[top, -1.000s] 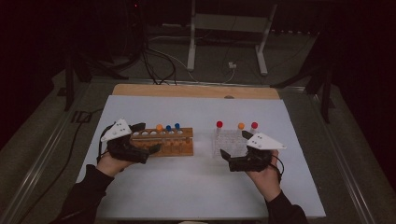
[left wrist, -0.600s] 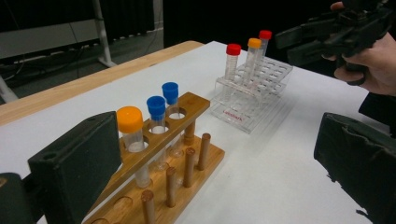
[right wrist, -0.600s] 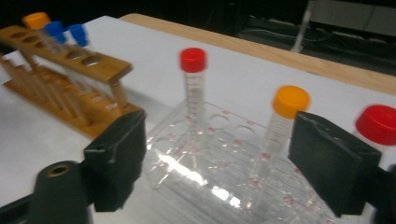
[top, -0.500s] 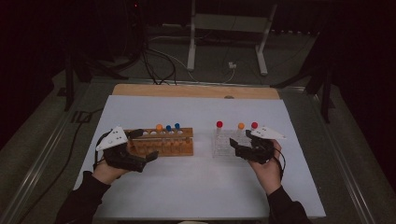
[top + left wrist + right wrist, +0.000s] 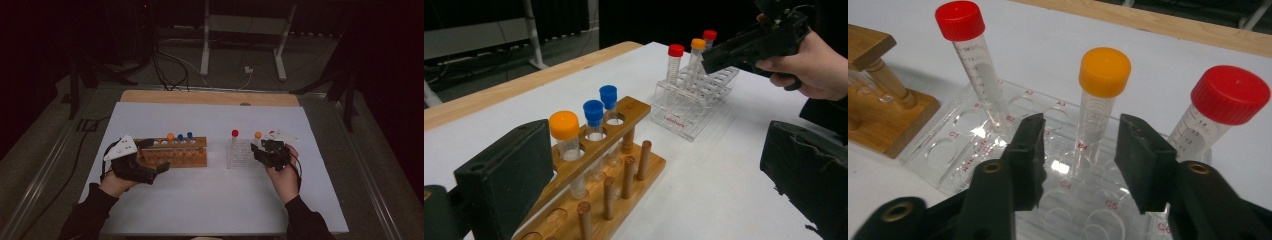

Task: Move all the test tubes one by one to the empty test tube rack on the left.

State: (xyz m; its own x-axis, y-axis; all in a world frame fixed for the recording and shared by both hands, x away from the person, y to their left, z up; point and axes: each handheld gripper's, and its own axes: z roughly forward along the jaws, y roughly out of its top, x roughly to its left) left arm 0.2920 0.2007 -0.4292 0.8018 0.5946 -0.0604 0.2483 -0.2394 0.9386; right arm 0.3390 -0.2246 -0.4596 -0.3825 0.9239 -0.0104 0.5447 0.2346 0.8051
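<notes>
Right tool [image 5: 1078, 145], a black two-jaw device held in the person's right hand [image 5: 281, 175], is aimed at the clear plastic tube with the orange cap [image 5: 1098, 107], which stands upright in the transparent acrylic rack [image 5: 973, 150]. Its jaws have just been closing and are now partly drawn in, with the tube's body between them; no contact of the pads with the tube can be made out. Red-capped tubes are seen on either side, one at the rack's far left corner [image 5: 973, 55] and one just beside the right jaw [image 5: 1218, 112]. The left tool [image 5: 132, 162] is held wide open around the end of the brown wooden rack [image 5: 599, 170], not gripping it, on the white surface [image 5: 215, 200]. A skewed closure could tilt the orange-capped tube or drag the light rack; the near red-capped tube could be knocked by the right jaw. The tube's foot is blurred behind reflections, so its seating is hard to judge.
</notes>
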